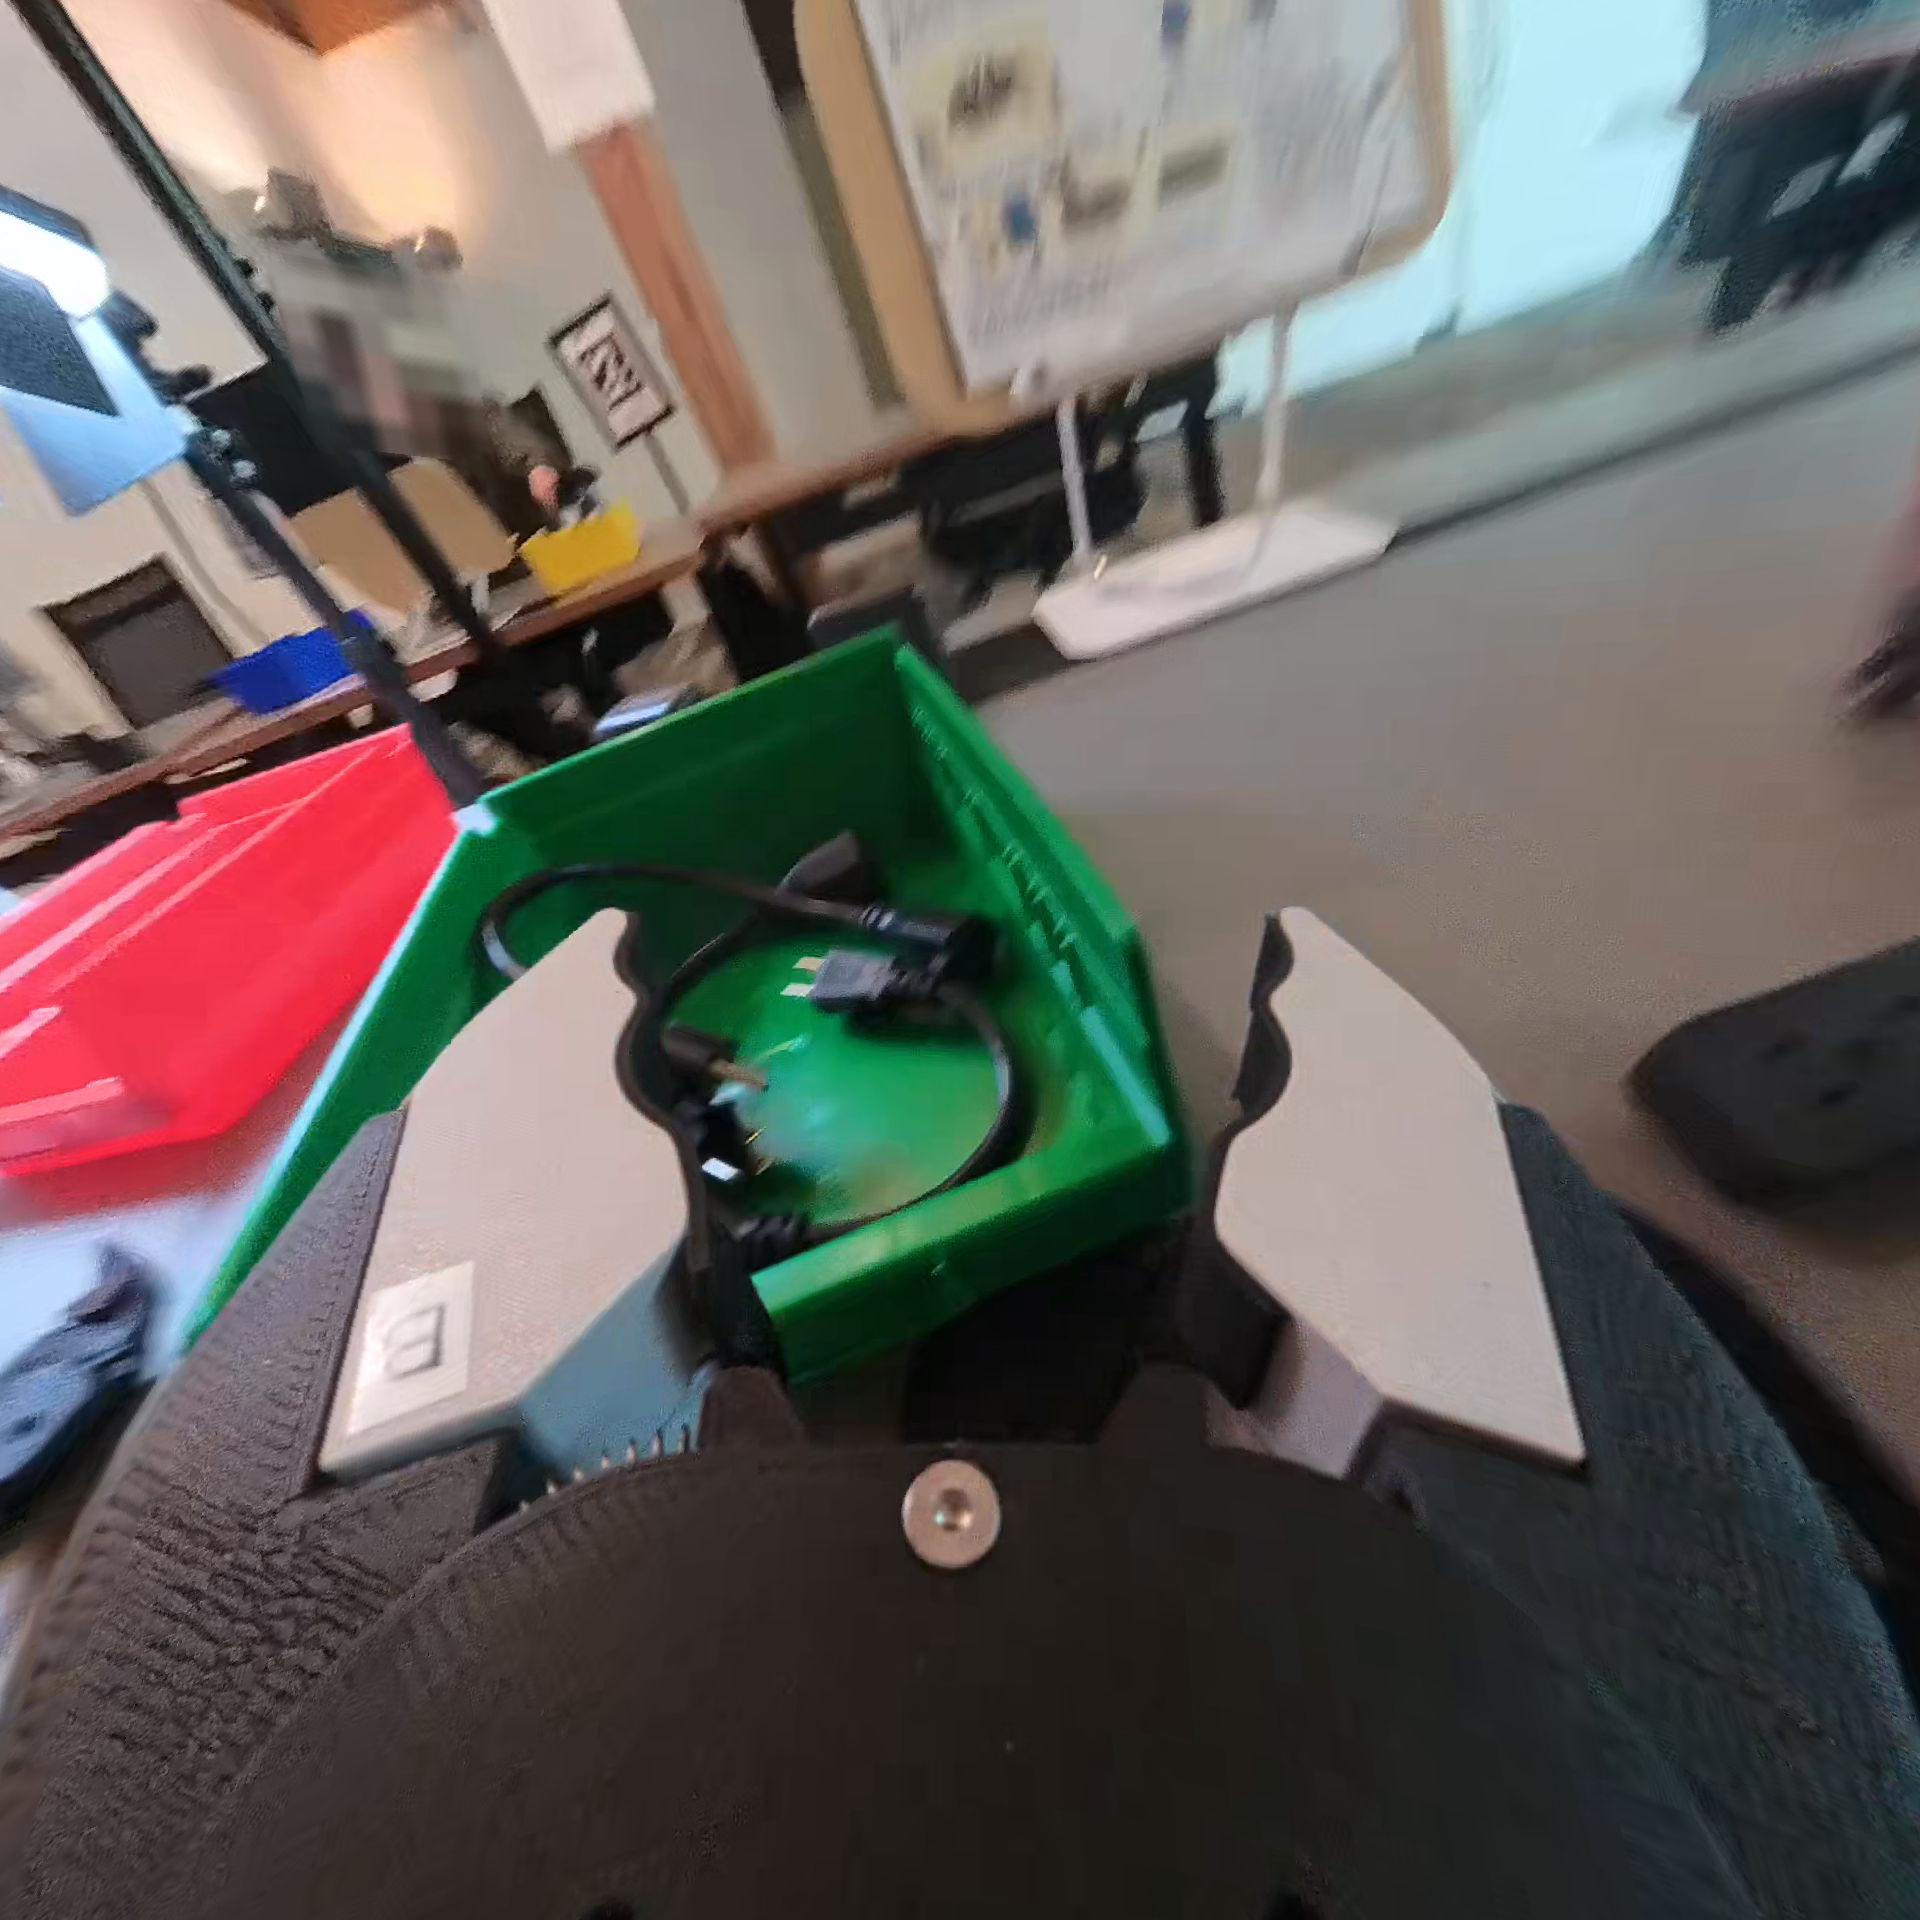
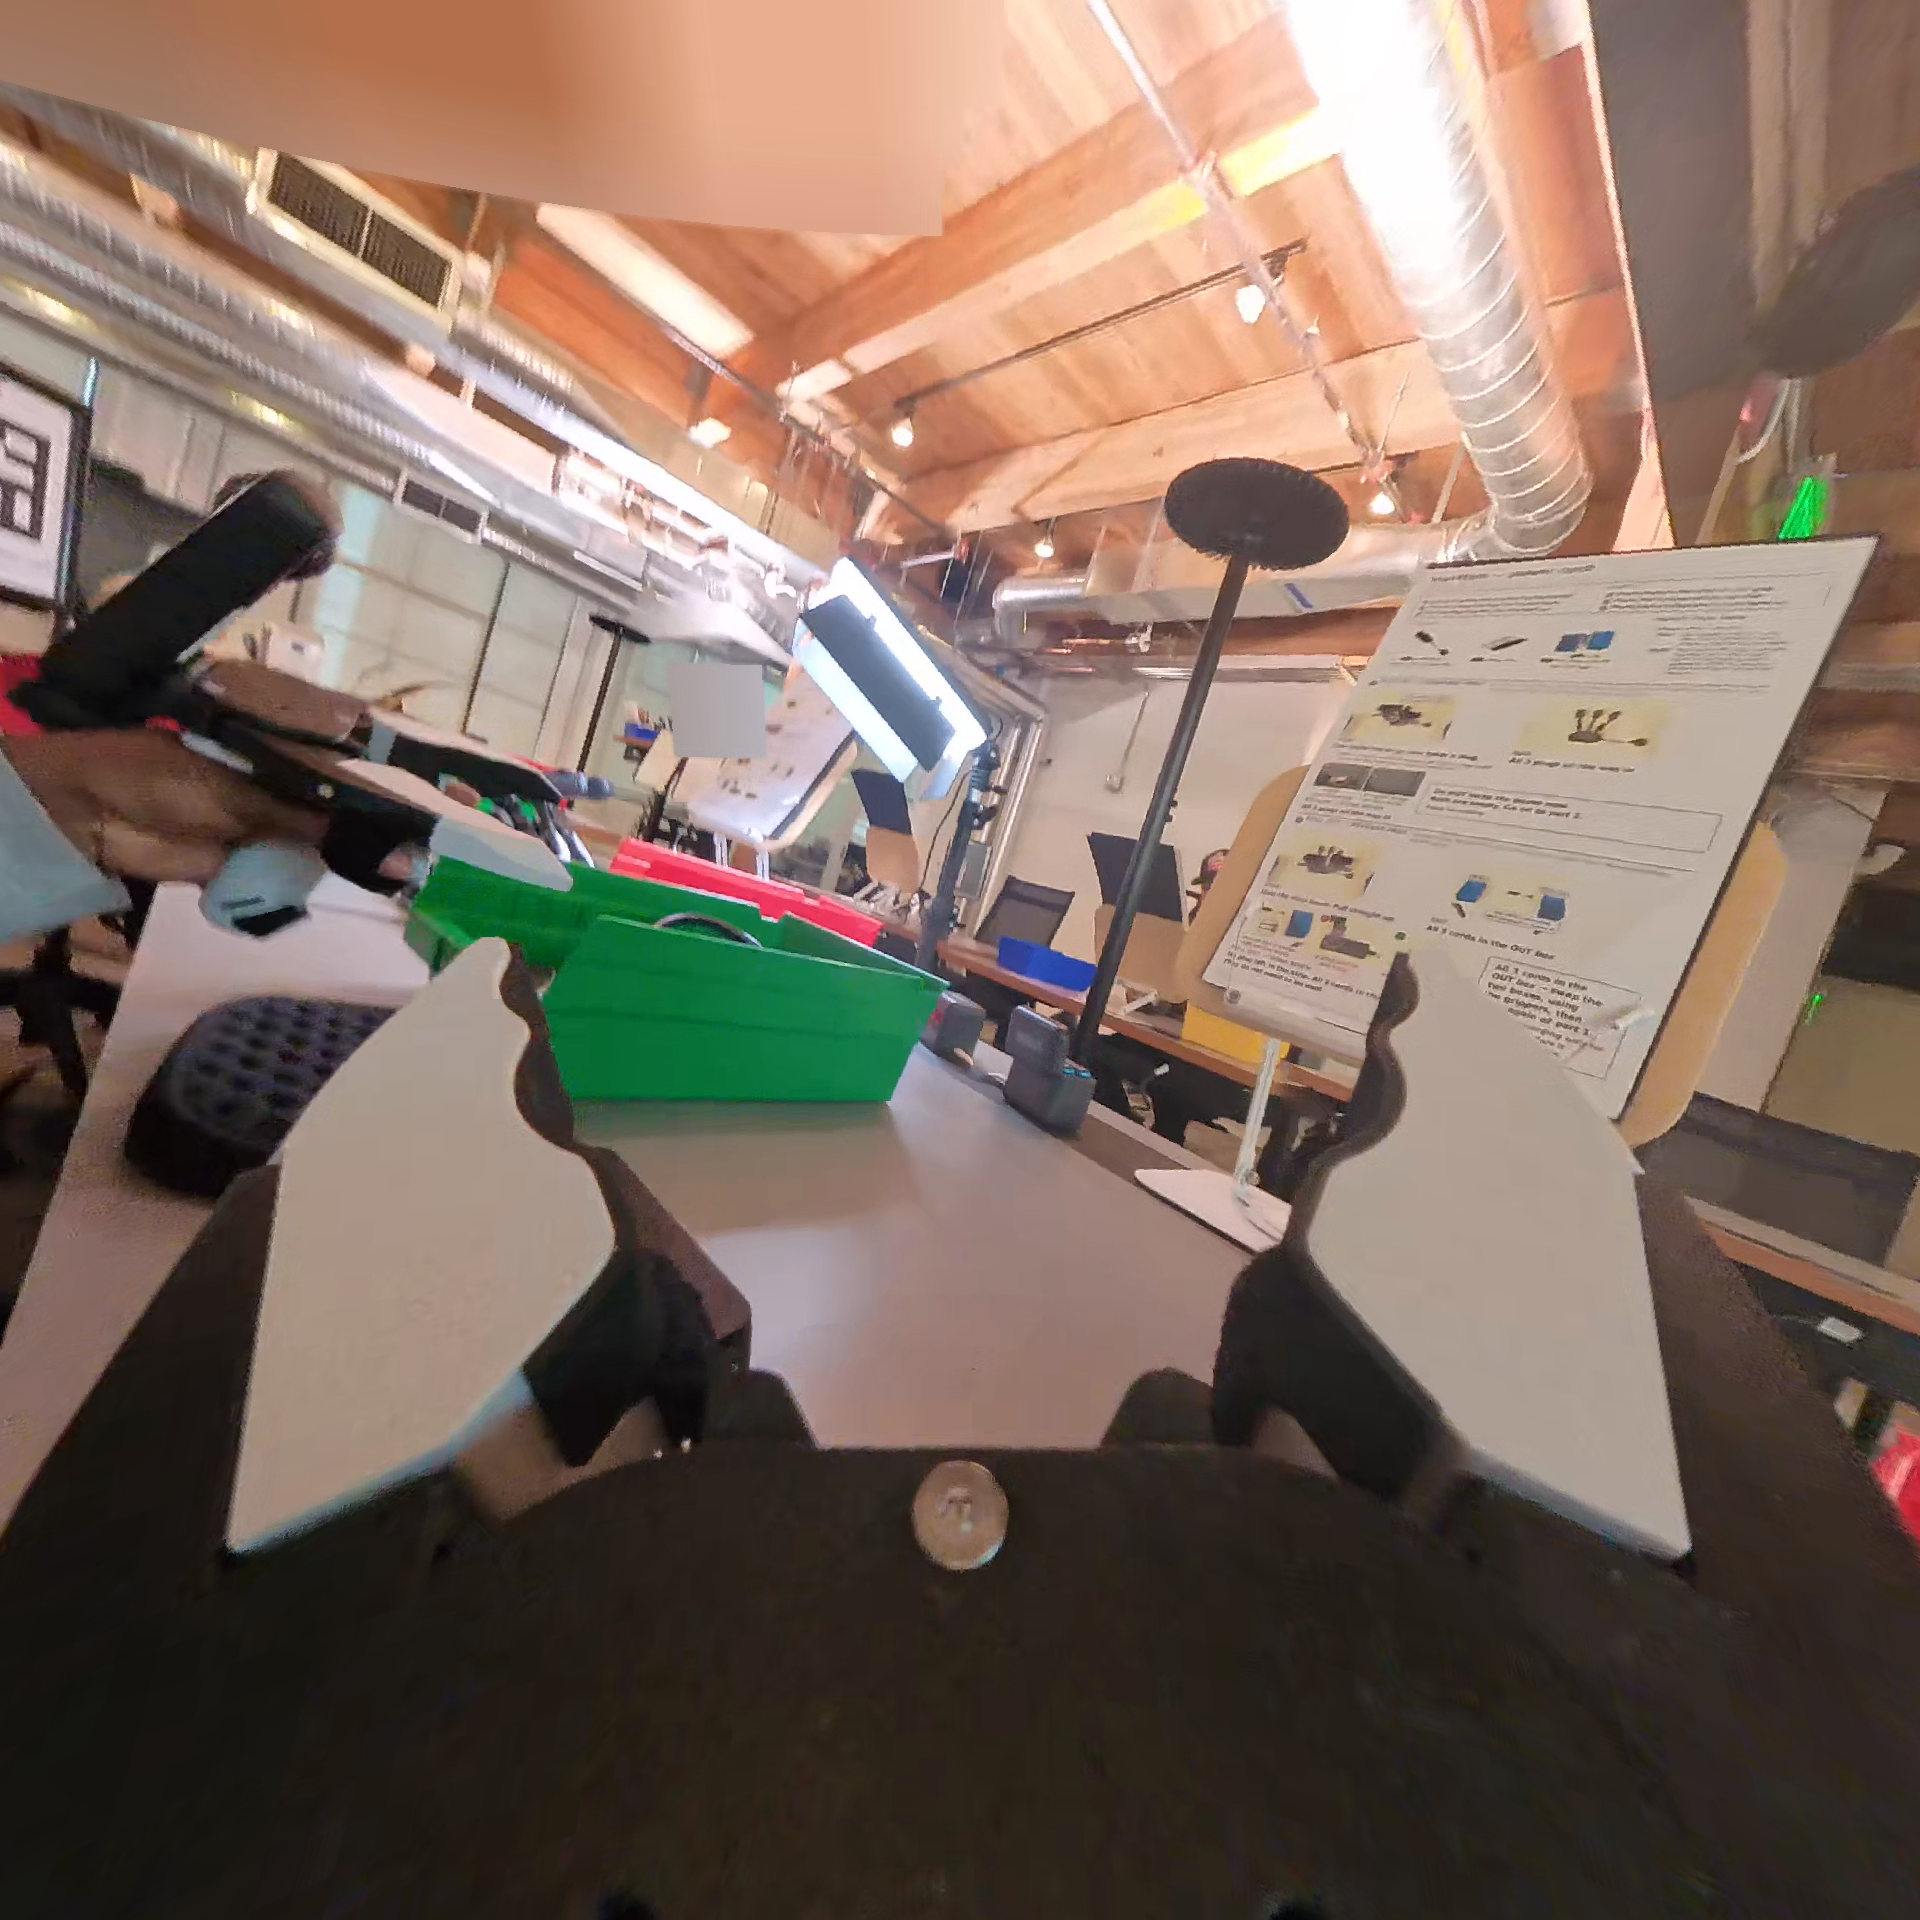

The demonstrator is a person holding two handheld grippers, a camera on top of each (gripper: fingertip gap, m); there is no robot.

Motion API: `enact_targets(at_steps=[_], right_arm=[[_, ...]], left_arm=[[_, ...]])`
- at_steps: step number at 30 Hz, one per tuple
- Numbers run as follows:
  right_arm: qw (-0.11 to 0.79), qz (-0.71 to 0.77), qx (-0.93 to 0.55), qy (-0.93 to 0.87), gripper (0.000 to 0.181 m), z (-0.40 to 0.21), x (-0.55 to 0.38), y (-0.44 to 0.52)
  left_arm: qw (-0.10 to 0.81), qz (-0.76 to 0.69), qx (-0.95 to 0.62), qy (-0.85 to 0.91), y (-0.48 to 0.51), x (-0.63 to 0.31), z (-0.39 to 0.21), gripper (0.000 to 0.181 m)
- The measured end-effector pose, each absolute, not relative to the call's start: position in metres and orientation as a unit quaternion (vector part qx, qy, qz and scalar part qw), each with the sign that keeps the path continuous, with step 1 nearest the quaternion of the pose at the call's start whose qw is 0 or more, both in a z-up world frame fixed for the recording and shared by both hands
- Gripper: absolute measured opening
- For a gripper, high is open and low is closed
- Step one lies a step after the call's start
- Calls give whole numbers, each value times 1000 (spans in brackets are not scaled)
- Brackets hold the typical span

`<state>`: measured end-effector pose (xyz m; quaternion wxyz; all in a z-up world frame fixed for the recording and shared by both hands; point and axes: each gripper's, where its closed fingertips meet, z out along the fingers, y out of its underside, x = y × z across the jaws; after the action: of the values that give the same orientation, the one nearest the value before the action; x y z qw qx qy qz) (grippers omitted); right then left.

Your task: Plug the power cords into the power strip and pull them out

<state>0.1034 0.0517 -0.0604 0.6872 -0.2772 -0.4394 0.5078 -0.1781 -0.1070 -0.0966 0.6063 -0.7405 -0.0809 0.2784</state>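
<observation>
My left wrist cam looks steeply down, close into the green bin [image 1: 831, 790]; right cam sits low over the table [image 2: 935, 1247], facing that same bin [image 2: 727, 1029] farther off.

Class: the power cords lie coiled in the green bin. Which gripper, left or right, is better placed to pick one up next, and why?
Probably the left gripper: open, poised right over the green bin, with the power cords between its fingers. The right gripper is open too, but sits low over the table, well short of the bin.
</observation>
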Motion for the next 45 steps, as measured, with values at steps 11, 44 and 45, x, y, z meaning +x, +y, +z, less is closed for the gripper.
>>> enact_targets(at_steps=[11, 44, 45], right_arm=[[660, 480, -299, -495, 145, -82, 85, 48], [656, 465, -306, -510, 137, -89, 80, 48], [656, 465, -305, -510, 137, -89, 80, 48]], left_arm=[[532, 326, -780, -57, -108, -183, -119, 109], [87, 328, -833, 437, -112, -327, -126, 73], [75, 320, -827, 456, -111, -329, -131, 71]])
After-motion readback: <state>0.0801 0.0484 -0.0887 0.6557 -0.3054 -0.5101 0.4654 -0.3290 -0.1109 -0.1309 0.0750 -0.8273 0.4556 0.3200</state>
